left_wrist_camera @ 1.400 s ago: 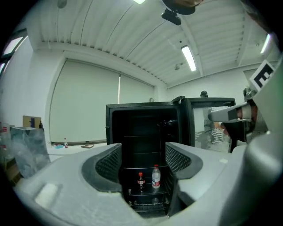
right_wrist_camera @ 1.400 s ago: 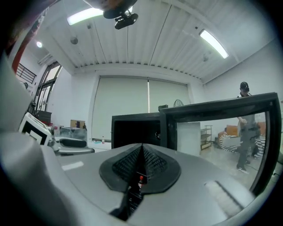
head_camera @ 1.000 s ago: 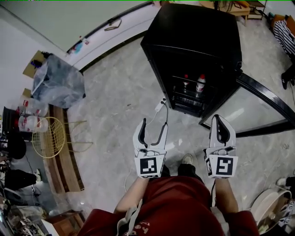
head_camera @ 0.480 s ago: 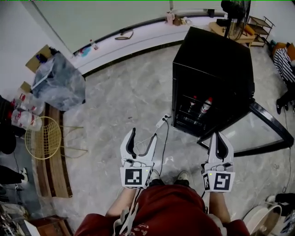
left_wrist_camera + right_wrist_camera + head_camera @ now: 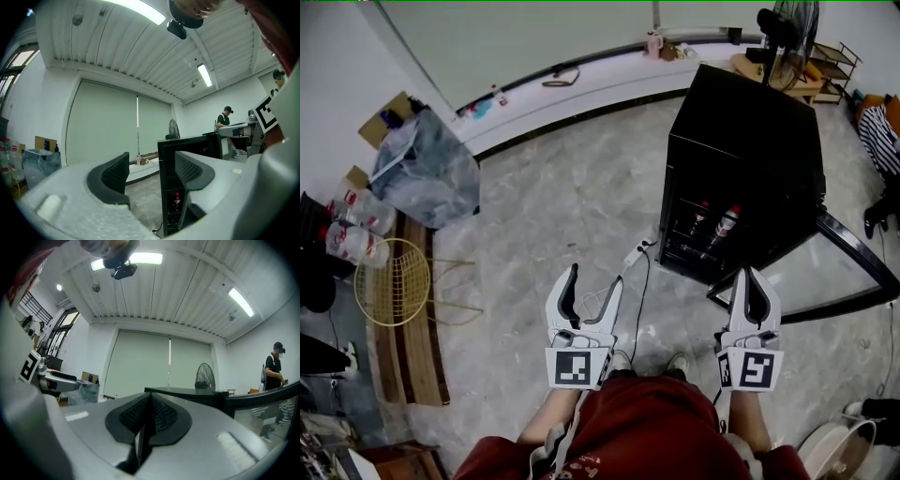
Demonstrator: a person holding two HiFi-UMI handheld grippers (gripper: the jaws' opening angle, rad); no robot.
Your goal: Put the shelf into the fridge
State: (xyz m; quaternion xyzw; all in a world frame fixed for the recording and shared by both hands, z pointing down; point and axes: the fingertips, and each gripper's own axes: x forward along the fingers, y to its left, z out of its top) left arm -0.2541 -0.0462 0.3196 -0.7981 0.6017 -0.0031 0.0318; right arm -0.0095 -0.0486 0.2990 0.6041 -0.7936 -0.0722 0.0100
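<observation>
A black fridge (image 5: 741, 159) stands on the stone floor at the upper right, its glass door (image 5: 848, 281) swung open toward me. Two bottles (image 5: 727, 223) stand inside it. I cannot make out a loose shelf in any view. My left gripper (image 5: 592, 285) is open and empty, held low over the floor left of the fridge. In the left gripper view the fridge (image 5: 187, 154) shows between the spread pads of that gripper (image 5: 152, 171). My right gripper (image 5: 748, 283) hovers by the door's hinge corner, shut on nothing. Its pads (image 5: 161, 416) meet, with the fridge top (image 5: 197, 392) behind them.
A white power strip with cable (image 5: 636, 253) lies in front of the fridge. At the left are a clear plastic bag (image 5: 427, 169), a yellow wire stool (image 5: 392, 281) and a wooden bench (image 5: 408, 328). A fan (image 5: 787, 26) stands behind the fridge. A person in stripes (image 5: 881, 141) is at the right edge.
The fridge has shifted right and further off in the head view as I moved back. Both grippers sit slightly lower in the picture. Their jaws are unchanged.
</observation>
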